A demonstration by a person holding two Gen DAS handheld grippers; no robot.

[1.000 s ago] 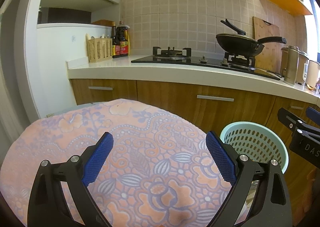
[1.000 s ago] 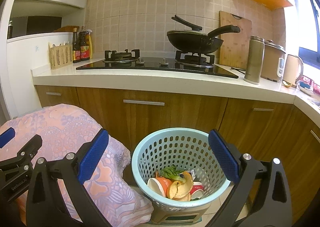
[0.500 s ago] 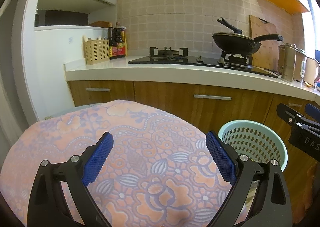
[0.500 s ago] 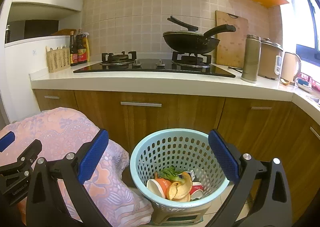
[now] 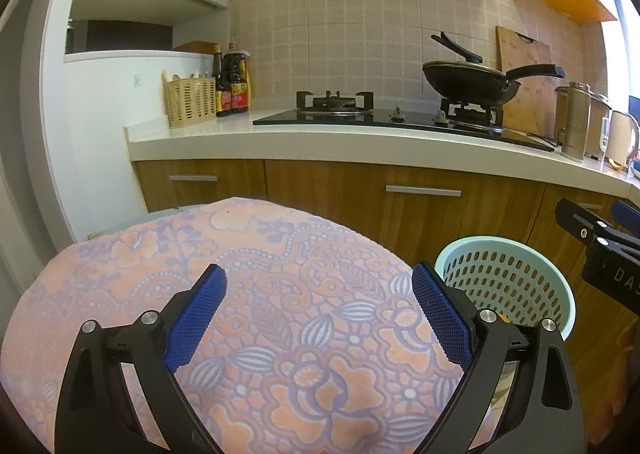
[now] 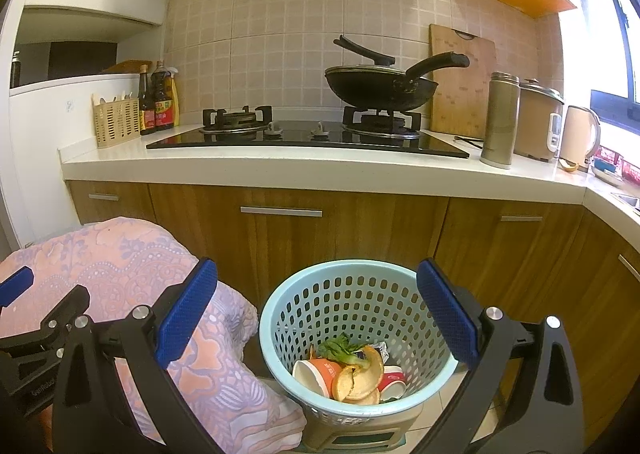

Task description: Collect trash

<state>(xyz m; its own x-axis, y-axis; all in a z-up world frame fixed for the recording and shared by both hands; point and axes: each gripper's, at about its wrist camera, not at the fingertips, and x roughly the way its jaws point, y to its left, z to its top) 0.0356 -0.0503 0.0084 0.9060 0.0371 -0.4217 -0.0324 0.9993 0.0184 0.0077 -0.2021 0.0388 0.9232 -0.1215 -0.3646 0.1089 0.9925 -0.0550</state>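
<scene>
A light blue perforated trash basket (image 6: 352,306) stands on the floor in front of the wooden cabinets. It holds paper cups (image 6: 316,374), peels (image 6: 360,378) and a green leaf (image 6: 340,346). My right gripper (image 6: 316,318) is open and empty, held above the basket's near rim. My left gripper (image 5: 320,314) is open and empty above a table covered with a pink floral cloth (image 5: 260,294). The basket also shows in the left wrist view (image 5: 508,282), to the right of the table.
A white counter (image 6: 320,162) carries a gas hob (image 6: 304,134), a black wok (image 6: 380,86), sauce bottles (image 6: 158,98), a steel flask (image 6: 500,120) and a kettle (image 6: 580,134). Wooden cabinet doors (image 6: 320,234) stand behind the basket. The cloth-covered table (image 6: 120,274) lies left of the basket.
Both views have shifted slightly, as both grippers drew back and rose a little. Both grippers stay open and empty; the basket's contents are unchanged.
</scene>
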